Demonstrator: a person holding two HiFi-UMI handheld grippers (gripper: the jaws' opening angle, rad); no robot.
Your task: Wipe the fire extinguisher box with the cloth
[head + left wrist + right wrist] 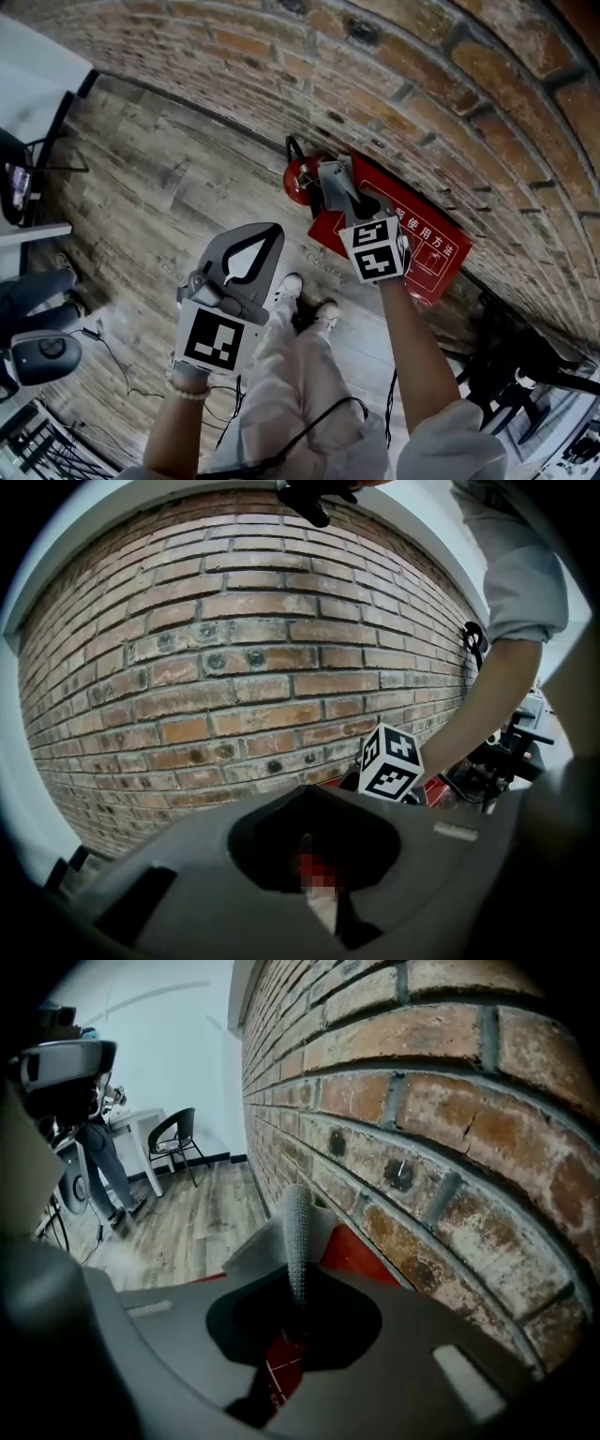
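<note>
The red fire extinguisher box (427, 248) lies on the floor against the brick wall. A red extinguisher (300, 176) stands at its left end. My right gripper (339, 195) is shut on a grey cloth (330, 180), which it holds on the box's left part. In the right gripper view the cloth (296, 1227) sticks up folded from the jaws of the right gripper (295, 1288), with the red box (354, 1252) right under it. My left gripper (269, 232) hangs in the air left of the box, shut and holding nothing, and it faces the wall.
The brick wall (394, 84) runs along the back. The floor is wood planks (169, 187), with cables (112, 356) at the lower left. A black stand (525, 375) is at the right. A black chair (173, 1133), a white table and a standing person (98, 1152) are farther off.
</note>
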